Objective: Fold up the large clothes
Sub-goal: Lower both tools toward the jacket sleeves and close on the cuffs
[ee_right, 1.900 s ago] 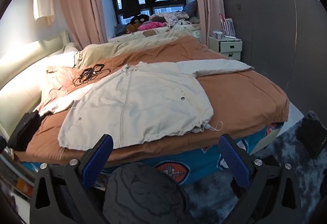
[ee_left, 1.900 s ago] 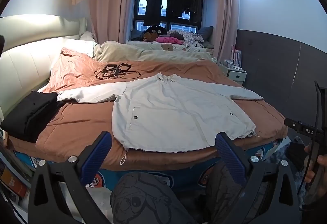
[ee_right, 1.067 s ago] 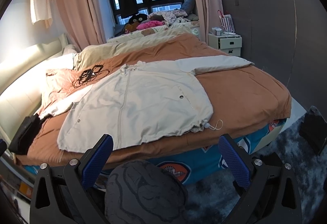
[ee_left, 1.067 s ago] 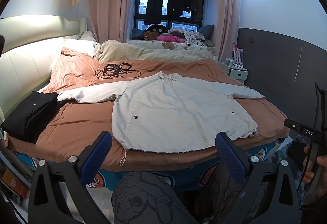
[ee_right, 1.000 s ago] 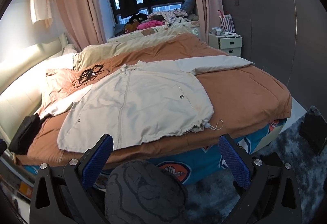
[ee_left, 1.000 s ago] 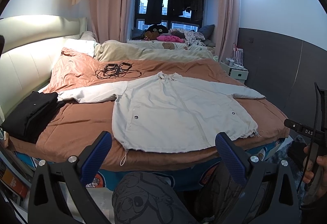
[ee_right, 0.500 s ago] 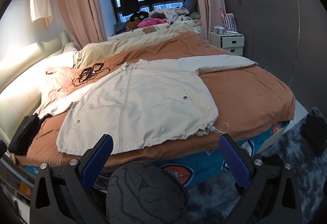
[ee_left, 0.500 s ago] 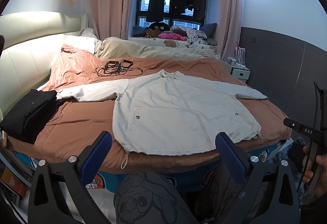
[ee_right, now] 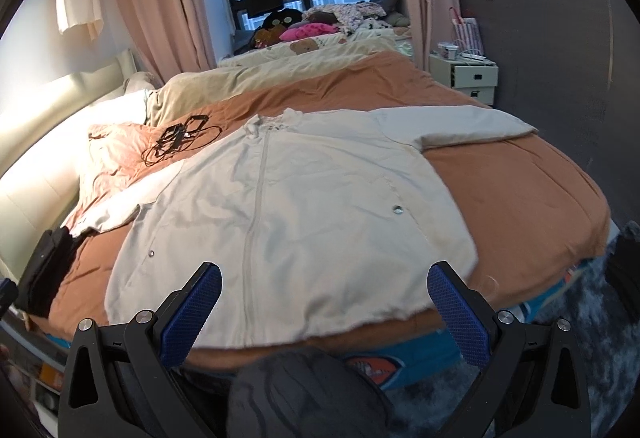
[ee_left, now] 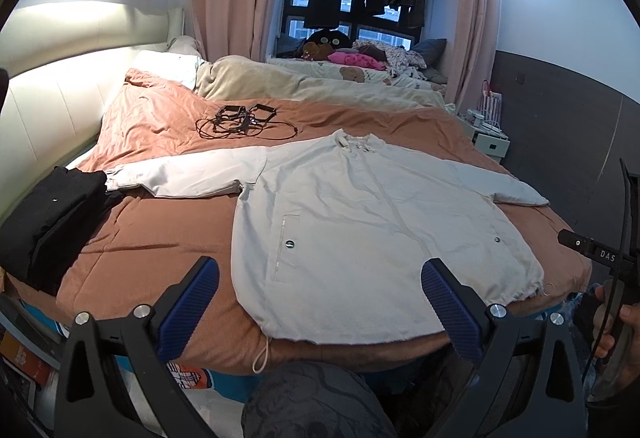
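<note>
A large pale cream zip jacket [ee_left: 352,222] [ee_right: 296,214] lies flat, front up, on the brown duvet [ee_left: 160,238] [ee_right: 520,190], both sleeves spread sideways and its hem along the near bed edge. My left gripper [ee_left: 320,302] is open, held above the near edge, its blue pads [ee_left: 188,302] straddling the hem without touching it. My right gripper [ee_right: 324,306] is open too, just short of the hem, nothing between its pads [ee_right: 456,310]. The right gripper's handle and a hand [ee_left: 616,318] show at the left view's right edge.
A folded black garment [ee_left: 48,214] [ee_right: 44,266] lies at the bed's left edge. A tangle of black cables [ee_left: 240,120] [ee_right: 180,138] sits beyond the jacket's collar. A bedside cabinet [ee_right: 466,78] stands at the right, a dark rug [ee_right: 580,318] below. A knee [ee_left: 316,398] is at the bottom.
Both grippers have moved forward and closer to the bed; the jacket looms larger, most in the right wrist view. Both stay open. The jacket has not moved.
</note>
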Demonstrator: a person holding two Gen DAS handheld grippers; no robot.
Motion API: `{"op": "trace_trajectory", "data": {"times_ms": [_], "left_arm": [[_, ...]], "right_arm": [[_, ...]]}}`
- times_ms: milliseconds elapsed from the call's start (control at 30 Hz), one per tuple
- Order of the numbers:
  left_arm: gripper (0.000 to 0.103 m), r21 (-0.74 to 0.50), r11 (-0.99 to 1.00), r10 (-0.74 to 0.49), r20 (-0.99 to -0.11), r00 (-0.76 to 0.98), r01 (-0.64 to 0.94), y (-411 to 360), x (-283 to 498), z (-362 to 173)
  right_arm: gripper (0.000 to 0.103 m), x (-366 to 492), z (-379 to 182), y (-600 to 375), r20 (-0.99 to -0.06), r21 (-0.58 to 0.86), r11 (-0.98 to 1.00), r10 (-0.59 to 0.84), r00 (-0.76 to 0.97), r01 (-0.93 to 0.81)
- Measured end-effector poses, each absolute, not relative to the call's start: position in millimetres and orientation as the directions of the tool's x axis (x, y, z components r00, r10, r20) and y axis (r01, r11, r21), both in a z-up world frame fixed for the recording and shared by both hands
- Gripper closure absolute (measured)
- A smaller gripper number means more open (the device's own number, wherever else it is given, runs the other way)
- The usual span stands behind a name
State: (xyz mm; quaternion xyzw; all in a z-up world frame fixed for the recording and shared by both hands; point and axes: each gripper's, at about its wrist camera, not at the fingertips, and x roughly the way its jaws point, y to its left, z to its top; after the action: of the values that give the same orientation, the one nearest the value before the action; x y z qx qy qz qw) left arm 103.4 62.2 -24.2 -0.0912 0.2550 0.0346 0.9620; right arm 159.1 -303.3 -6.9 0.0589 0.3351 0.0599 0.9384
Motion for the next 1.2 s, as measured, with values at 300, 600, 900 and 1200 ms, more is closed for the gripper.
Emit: {"op": "trace_trajectory", "data": {"times_ms": [300,600,900,1200], "left_arm": [[0.000,-0.211,0.961,0.038,-0.534,0.844,-0.177,108.1,162.8,-40.8],[0.000,-0.199,0.936,0.144,-0.535,0.833,-0.289,172.7,213.0,-45.3],[0.006,-0.183,0.898,0.236,-0.567,0.790,-0.399,246.6,253.2,-55.4],[0.010,-0.195,0.848,0.296,-0.598,0.745,-0.493,326.3,294.8,-70.6]], "right_arm": [[0.000,234.7,-10.8,-252.2,-0.624,0.150,0.981,0.190,0.758,-0.122],[0.010,311.6,-24.8,-182.8,-0.619,0.236,0.949,0.312,0.720,-0.209],[0.019,381.1,-48.6,-103.1,-0.654,0.284,0.905,0.425,0.626,-0.318],[0.033,438.2,-78.6,-33.5,-0.691,0.327,0.863,0.496,0.526,-0.384]]}}
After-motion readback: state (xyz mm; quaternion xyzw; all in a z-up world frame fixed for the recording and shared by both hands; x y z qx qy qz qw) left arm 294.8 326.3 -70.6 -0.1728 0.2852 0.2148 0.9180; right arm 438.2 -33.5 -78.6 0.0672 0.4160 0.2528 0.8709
